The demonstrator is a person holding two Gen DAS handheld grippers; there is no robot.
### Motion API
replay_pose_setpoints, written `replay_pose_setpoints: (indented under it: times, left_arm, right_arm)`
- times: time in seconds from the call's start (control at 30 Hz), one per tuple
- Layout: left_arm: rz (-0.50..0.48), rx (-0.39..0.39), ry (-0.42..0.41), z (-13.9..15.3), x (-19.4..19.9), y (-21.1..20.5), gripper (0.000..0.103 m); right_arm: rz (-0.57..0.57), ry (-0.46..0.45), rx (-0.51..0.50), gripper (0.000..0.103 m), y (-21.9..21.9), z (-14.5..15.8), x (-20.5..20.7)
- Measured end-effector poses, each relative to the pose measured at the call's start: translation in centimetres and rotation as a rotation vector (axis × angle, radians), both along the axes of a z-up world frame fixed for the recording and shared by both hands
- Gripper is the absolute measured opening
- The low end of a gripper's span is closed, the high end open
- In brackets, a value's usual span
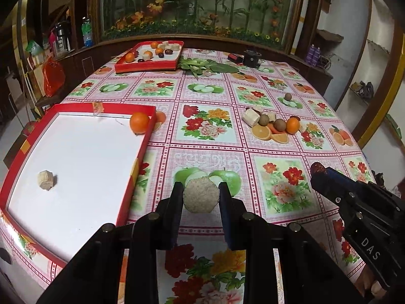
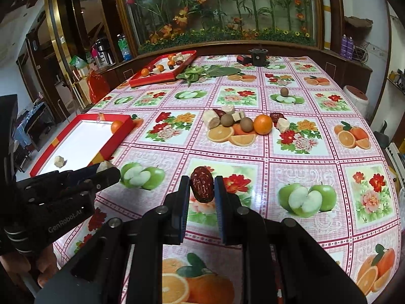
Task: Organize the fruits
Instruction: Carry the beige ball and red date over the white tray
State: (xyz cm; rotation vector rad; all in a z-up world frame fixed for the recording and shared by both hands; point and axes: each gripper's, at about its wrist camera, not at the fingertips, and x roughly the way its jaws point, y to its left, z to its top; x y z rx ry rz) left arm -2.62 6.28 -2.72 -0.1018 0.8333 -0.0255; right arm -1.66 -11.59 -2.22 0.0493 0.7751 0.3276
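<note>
The left gripper (image 1: 201,197) has its two black fingers (image 1: 174,202) clenched on a pale beige, round-cut chunk of sugarcane (image 1: 201,196), holding it above the surface (image 1: 253,152), which is covered by a pink checked oilcloth printed with flowers, apples and oranges. Just to the left of this gripper lies a red-rimmed shallow cardboard box with a white floor (image 1: 76,157); inside it rest a small pale sugarcane piece (image 1: 46,180) near the left side and a round orange (image 1: 139,122) in the far right corner against the rim. The right gripper (image 2: 202,190) has its fingers (image 2: 183,197) closed on a wrinkled dark red dried date (image 2: 201,187), also held clear of the oilcloth. In the right wrist view the left gripper appears at the left edge, just beside the near corner of the box. Near the middle of the surface sits a loose heap of fruit (image 2: 243,124): an orange, brown round fruits, pale cane chunks and dark red dates, with one brown fruit (image 2: 284,91) lying apart behind it. At the far side stands a second red tray (image 1: 149,58) holding oranges, dark fruits and pale chunks, with green leafy vegetables (image 1: 202,65) beside it.
</note>
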Motion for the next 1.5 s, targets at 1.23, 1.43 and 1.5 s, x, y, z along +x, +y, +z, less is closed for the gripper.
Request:
replay_pose_setpoints:
  times: [1.23,1.43,1.5]
  left_arm:
    - [0.242,-0.046,-0.056,1.4,-3.0,9.3,0.027]
    - [0.342,-0.050,-0.046,0.7,-3.2,13.1,0.027]
    - [0.366,-0.054,-0.044,0.5,-3.2,14.0,0.027]
  right_arm:
    - [0.123,-0.052,0.019,0.021,5.6,1.9,-1.2]
    - [0.180,-0.058,0.022,0.021,8.5,2.3,-0.9]
    - [0.202,-0.059,0.027,0.021,9.5,2.4,-0.7]
